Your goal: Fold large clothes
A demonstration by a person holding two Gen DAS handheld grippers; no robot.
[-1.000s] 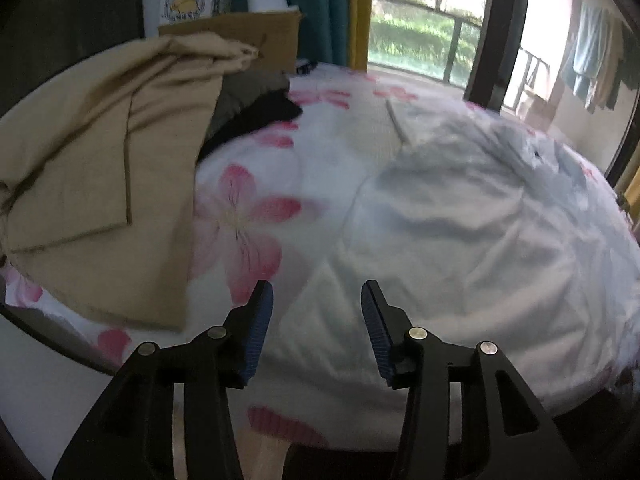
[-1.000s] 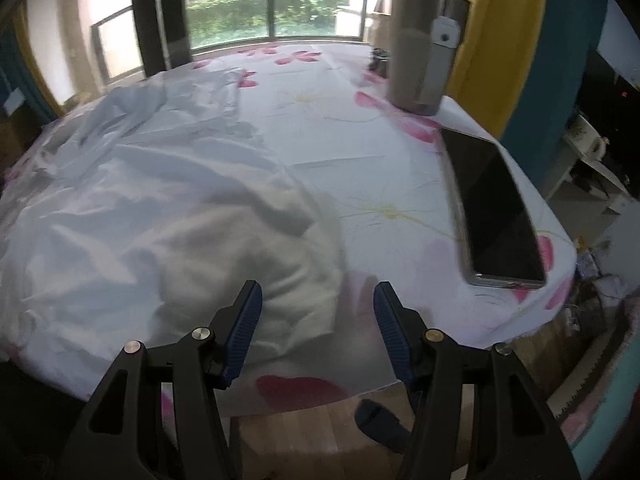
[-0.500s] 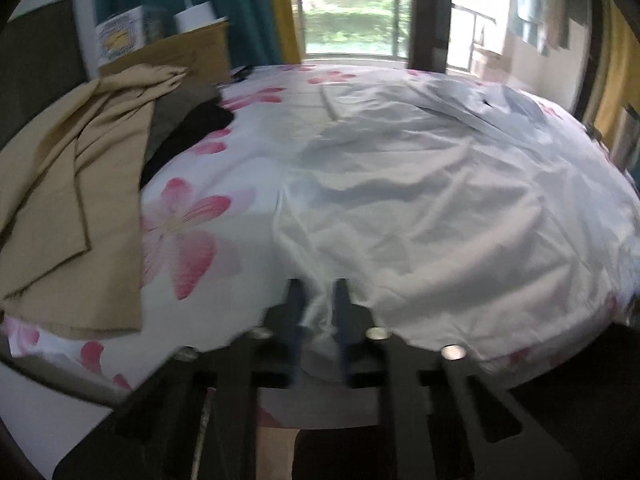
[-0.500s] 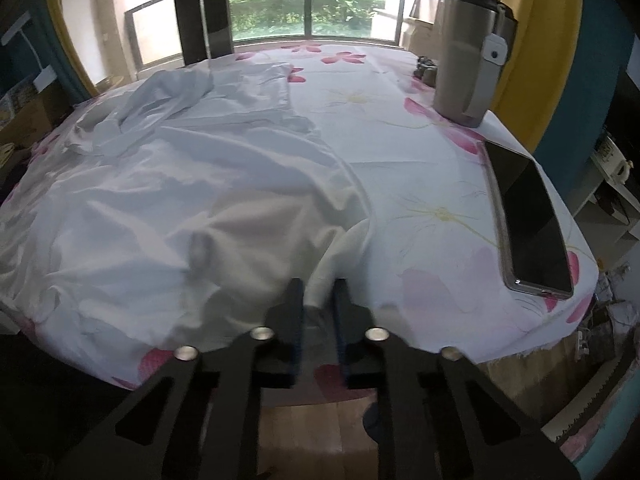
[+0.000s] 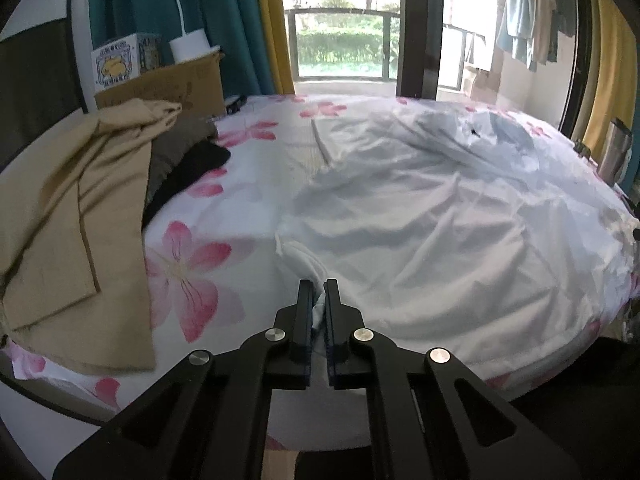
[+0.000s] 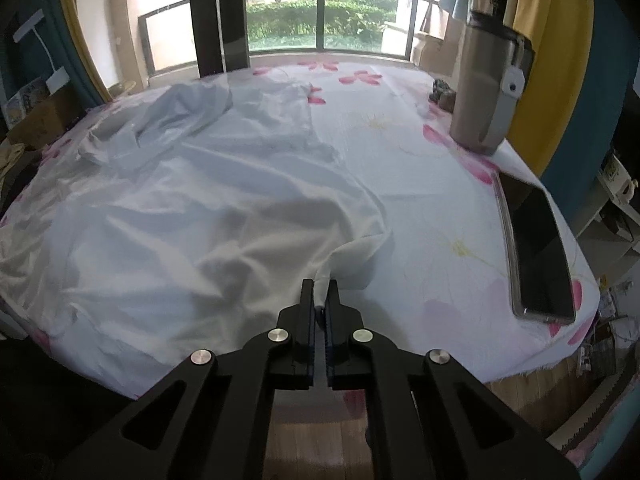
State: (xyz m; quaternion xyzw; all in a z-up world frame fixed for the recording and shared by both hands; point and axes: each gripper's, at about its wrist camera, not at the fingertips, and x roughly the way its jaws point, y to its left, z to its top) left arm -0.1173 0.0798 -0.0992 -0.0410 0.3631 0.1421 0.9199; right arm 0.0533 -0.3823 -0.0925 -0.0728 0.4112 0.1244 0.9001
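- While one white shirt [image 5: 440, 216] lies spread on the flowered tablecloth [image 5: 248, 184], my two grippers pinch its near hem.
- Left gripper [image 5: 319, 300]: clamped on cloth.
- Right gripper [image 6: 319, 298]: likewise.
- One phone [image 6: 538, 244], one steel tumbler [image 6: 486, 80].

window: wide glass balcony window with dark frame [image 6: 324, 20], daylight, green hedge beyond | curtains: yellow and teal drapes [image 5: 256, 28] beside window | left of window: brown cardboard box [image 5: 168, 84]

Black fingers [image 5: 306, 312], blue pads, silver screws
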